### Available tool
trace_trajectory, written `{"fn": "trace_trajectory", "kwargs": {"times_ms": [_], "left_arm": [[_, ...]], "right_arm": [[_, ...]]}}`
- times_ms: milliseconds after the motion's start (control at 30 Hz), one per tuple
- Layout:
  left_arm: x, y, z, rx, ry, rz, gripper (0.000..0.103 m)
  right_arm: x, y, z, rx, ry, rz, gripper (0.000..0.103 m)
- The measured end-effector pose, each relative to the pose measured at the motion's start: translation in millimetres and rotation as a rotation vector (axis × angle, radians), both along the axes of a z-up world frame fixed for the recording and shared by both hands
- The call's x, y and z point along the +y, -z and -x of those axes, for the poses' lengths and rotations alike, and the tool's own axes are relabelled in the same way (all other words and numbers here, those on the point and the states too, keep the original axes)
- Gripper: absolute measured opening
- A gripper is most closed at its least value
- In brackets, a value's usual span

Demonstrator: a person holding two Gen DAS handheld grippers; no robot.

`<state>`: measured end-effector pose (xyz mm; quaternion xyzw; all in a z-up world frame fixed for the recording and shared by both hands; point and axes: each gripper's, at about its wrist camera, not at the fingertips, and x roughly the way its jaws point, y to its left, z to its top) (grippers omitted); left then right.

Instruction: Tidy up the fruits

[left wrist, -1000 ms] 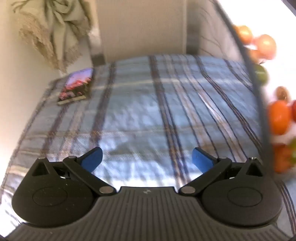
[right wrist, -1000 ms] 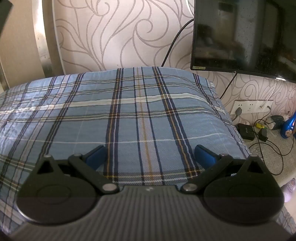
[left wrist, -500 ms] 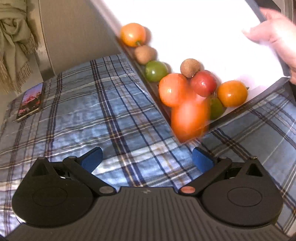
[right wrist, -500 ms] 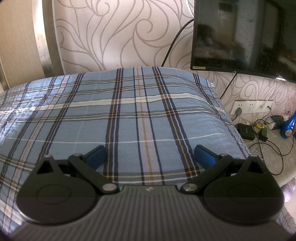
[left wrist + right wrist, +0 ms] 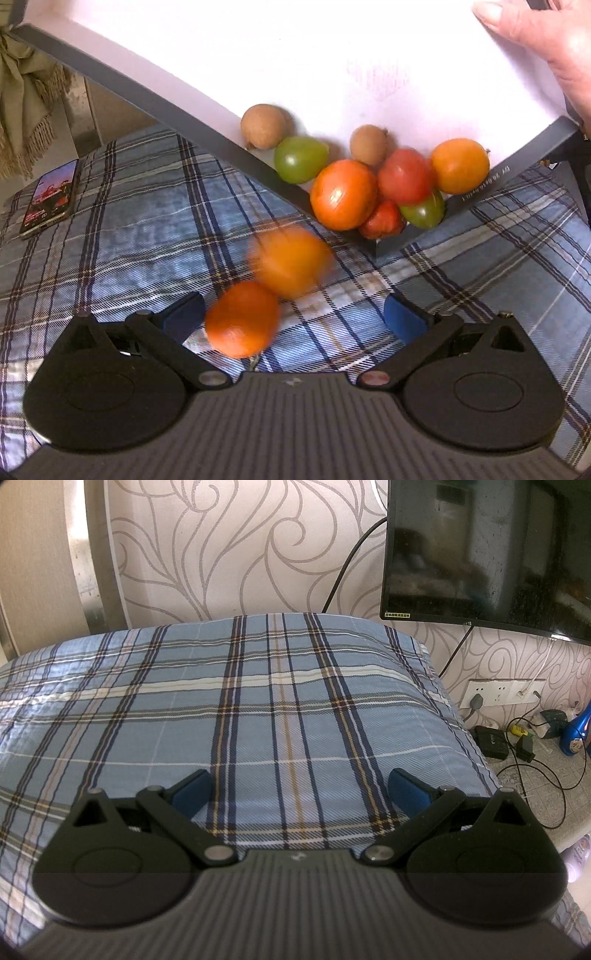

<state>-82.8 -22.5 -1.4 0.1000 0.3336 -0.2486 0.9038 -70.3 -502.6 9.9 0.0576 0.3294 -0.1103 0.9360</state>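
Observation:
In the left wrist view a bare hand (image 5: 546, 48) tilts a white tray with a dark rim (image 5: 207, 122) over the plaid bedspread (image 5: 129, 236). Several fruits crowd its low corner: a large orange-red one (image 5: 342, 194), a pink-red one (image 5: 405, 176), an orange one (image 5: 460, 165), two green ones (image 5: 300, 158), two brown ones (image 5: 263, 126). Two blurred orange fruits (image 5: 291, 260) (image 5: 241, 319) are off the tray, just ahead of my open, empty left gripper (image 5: 293, 317). My right gripper (image 5: 299, 790) is open and empty over bare bedspread (image 5: 258, 701).
A phone (image 5: 50, 199) lies on the bedspread at the far left, below a fringed cloth (image 5: 22, 96). In the right wrist view a wall monitor (image 5: 487, 550) hangs at the back right, with wall sockets (image 5: 498, 692) and cables (image 5: 524, 749) on the floor beside the bed's right edge.
The tray has swung in from the right and tipped lower. Two orange fruits have rolled off it toward my left gripper. The right gripper's view has not changed.

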Motion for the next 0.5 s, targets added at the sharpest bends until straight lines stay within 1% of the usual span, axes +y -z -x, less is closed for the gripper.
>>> {"fn": "trace_trajectory", "kwargs": {"times_ms": [500], "left_arm": [[2.2,0.1,0.4,0.0,0.005,-0.001,0.103]], "right_arm": [[0.4,0.2,0.6,-0.001,0.0,0.0,0.103]]}}
